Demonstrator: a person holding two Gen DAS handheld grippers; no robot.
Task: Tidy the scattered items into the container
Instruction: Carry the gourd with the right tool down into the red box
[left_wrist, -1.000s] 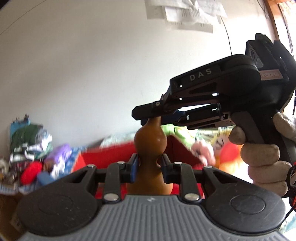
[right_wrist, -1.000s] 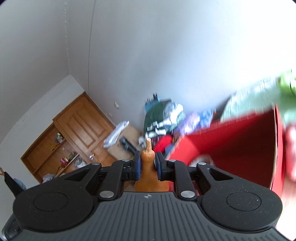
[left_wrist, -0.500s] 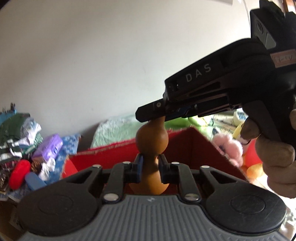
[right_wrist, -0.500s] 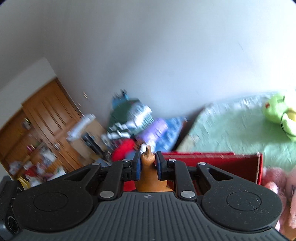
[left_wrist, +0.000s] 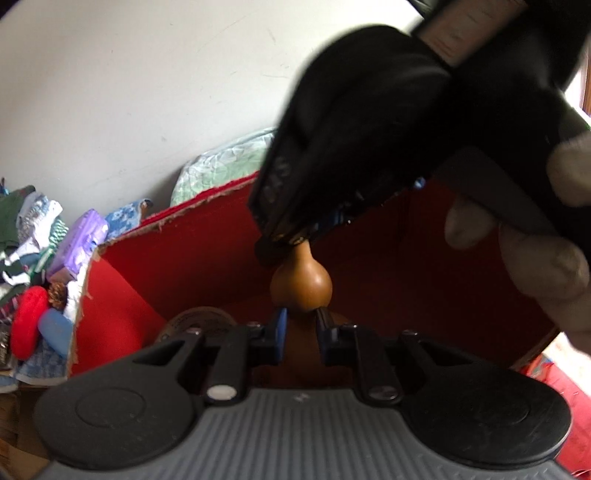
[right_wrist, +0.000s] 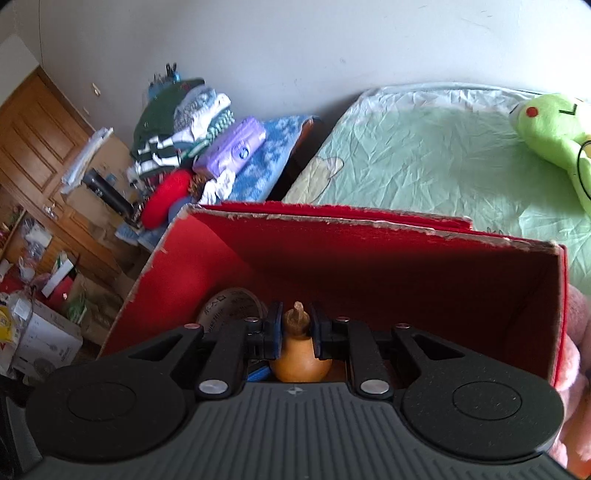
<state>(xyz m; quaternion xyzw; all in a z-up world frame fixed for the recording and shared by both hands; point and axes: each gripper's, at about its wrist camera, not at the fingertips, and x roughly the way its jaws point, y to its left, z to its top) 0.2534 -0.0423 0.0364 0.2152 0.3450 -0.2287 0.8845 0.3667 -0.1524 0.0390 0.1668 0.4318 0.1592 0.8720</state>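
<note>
Low in centre frame, my left gripper (left_wrist: 300, 325) pinches the waist of a brown gourd (left_wrist: 301, 284); my right gripper (right_wrist: 296, 325) clamps its stem. The gourd hangs inside the open red box (right_wrist: 369, 266), beside a tape roll (right_wrist: 229, 306).

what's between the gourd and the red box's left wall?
A roll of tape lies in that stretch, on the floor of the red box, left of the gourd. The right wrist view shows it best; the left wrist view shows it blurred.
</note>
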